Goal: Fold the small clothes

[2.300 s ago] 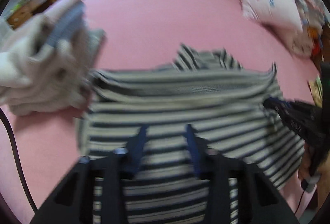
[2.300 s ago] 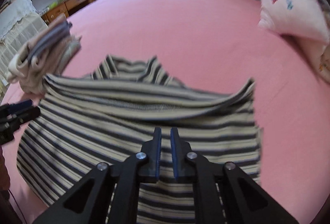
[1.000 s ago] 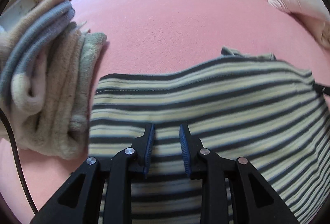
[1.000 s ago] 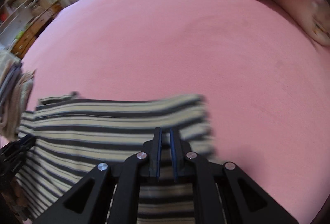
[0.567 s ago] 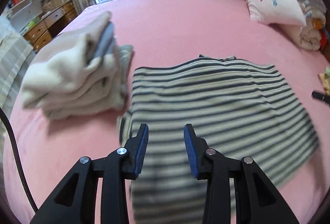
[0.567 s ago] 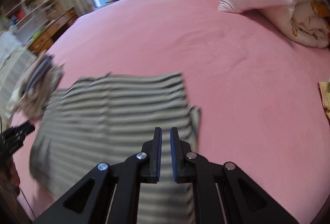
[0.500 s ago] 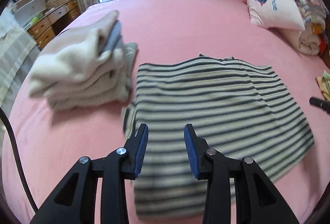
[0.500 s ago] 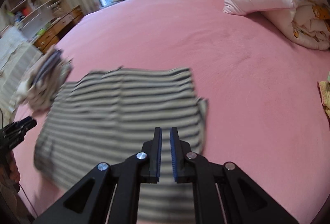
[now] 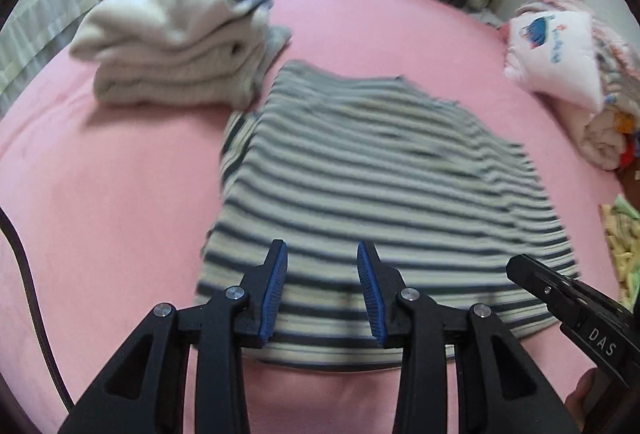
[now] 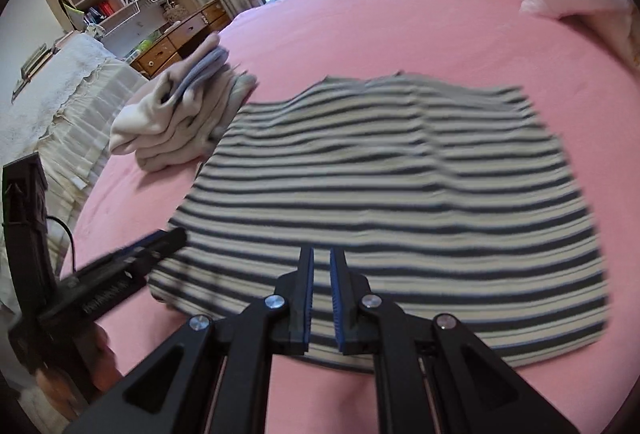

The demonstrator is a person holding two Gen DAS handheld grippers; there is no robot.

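A striped garment (image 9: 380,186), cream with dark stripes, lies spread flat on the pink bed (image 9: 120,194); it also shows in the right wrist view (image 10: 400,202). My left gripper (image 9: 322,274) is open and empty, hovering over the garment's near edge. My right gripper (image 10: 322,274) has its jaws nearly together with a narrow gap and nothing between them, above the garment's near edge. The right gripper shows at the lower right of the left wrist view (image 9: 568,298); the left one shows at the lower left of the right wrist view (image 10: 120,274).
A stack of folded beige clothes (image 9: 180,46) sits just left of the garment, also in the right wrist view (image 10: 180,114). A pillow (image 9: 556,54) and bedding lie at the right. Shelves and drawers (image 10: 160,34) stand beyond the bed.
Both grippers let go of the garment and pulled back and up. The garment went from being held folded over to lying flat. The left jaws opened wider.
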